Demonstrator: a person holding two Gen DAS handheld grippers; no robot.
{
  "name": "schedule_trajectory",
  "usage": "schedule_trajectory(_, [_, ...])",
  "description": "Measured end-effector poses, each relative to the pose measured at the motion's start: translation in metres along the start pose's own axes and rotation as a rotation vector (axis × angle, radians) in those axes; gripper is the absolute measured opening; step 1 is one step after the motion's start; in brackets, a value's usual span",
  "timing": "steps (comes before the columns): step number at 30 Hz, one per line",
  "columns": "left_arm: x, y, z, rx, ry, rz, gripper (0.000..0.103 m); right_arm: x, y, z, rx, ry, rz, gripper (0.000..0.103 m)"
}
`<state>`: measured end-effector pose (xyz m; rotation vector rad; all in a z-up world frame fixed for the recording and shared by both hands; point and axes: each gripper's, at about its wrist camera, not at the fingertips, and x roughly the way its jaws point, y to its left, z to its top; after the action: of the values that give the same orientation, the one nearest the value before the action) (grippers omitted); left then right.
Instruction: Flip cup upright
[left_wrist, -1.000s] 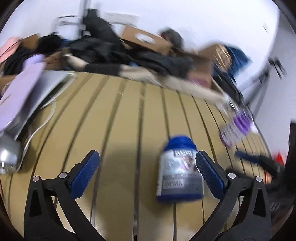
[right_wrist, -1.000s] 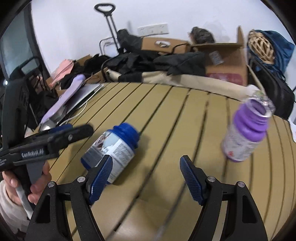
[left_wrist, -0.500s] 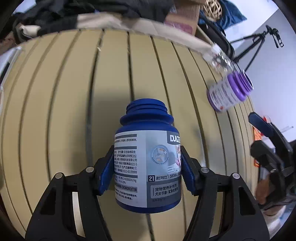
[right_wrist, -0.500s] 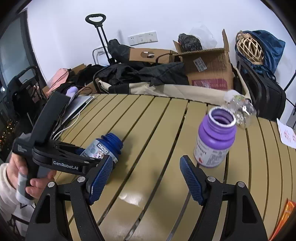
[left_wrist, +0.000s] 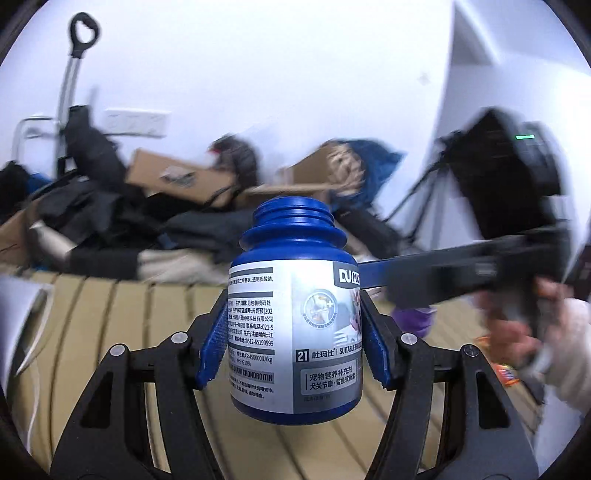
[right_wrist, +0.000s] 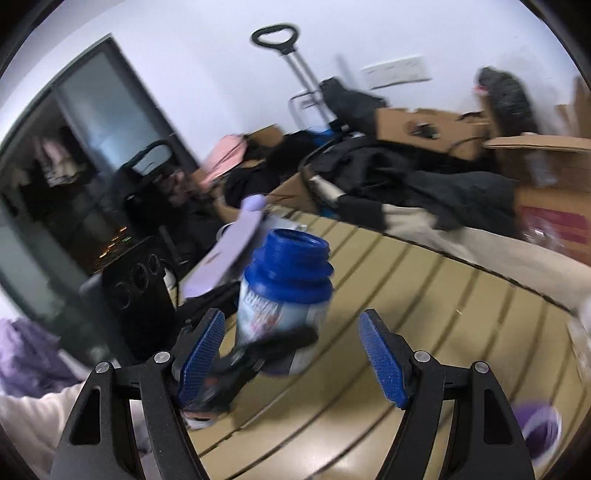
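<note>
My left gripper (left_wrist: 294, 345) is shut on the blue open-mouthed bottle (left_wrist: 293, 325) with a silver label. It holds the bottle upright, mouth up, lifted off the slatted table (left_wrist: 110, 332). In the right wrist view the same bottle (right_wrist: 284, 295) hangs above the table in the left gripper's fingers (right_wrist: 255, 358), slightly tilted. My right gripper (right_wrist: 291, 363) is open and empty, close in front of the bottle. The right gripper also shows in the left wrist view (left_wrist: 480, 273), at the right, behind the bottle.
A purple open bottle (right_wrist: 541, 430) stands at the lower right, also partly visible behind the blue bottle (left_wrist: 412, 319). A lilac flat object (right_wrist: 229, 247) lies on the table's left. Boxes, dark clothes and a trolley (right_wrist: 291, 74) crowd the far side.
The left gripper has lifted the blue bottle from the table and turned it from lying to upright. The right gripper has swung left toward it.
</note>
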<state>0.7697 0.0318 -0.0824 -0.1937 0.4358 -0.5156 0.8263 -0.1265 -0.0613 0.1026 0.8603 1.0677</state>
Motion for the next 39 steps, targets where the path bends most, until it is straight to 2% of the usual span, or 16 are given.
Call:
schedule_trajectory(2, [0.002, 0.004, 0.005, 0.007, -0.014, -0.034, 0.06, 0.009, -0.007, 0.01, 0.002, 0.003, 0.038, 0.079])
schedule_trajectory(4, [0.009, 0.01, 0.009, 0.002, -0.022, -0.034, 0.06, 0.015, -0.016, 0.017, 0.037, 0.008, 0.073, 0.068])
schedule_trajectory(7, [0.012, 0.024, 0.01, -0.028, -0.03, -0.036, 0.06, 0.026, -0.023, 0.027, 0.04, 0.023, 0.066, 0.068])
schedule_trajectory(11, [0.02, 0.034, 0.011, -0.027, -0.033, -0.032, 0.06, 0.036, -0.043, 0.037, 0.106, 0.045, 0.116, 0.068])
schedule_trajectory(18, [0.031, 0.048, 0.013, -0.035, -0.043, -0.035, 0.06, 0.046, -0.055, 0.053, 0.087, 0.051, 0.115, 0.068])
schedule_trajectory(21, [0.036, 0.055, 0.014, -0.06, -0.029, -0.048, 0.06, 0.047, -0.044, 0.054, -0.014, 0.038, 0.03, 0.067])
schedule_trajectory(24, [0.041, 0.065, 0.018, -0.116, -0.016, -0.085, 0.061, 0.047, -0.029, 0.051, -0.149, 0.011, -0.115, 0.066])
schedule_trajectory(28, [0.046, 0.054, 0.021, -0.046, -0.029, -0.048, 0.063, 0.037, -0.013, 0.046, -0.291, -0.065, -0.238, 0.066])
schedule_trajectory(35, [0.048, 0.034, 0.037, 0.088, -0.102, -0.049, 0.061, 0.008, 0.002, 0.05, -0.429, -0.152, -0.296, 0.067])
schedule_trajectory(39, [0.056, 0.024, 0.038, 0.129, -0.11, -0.023, 0.061, 0.002, -0.007, 0.052, -0.452, -0.135, -0.272, 0.067])
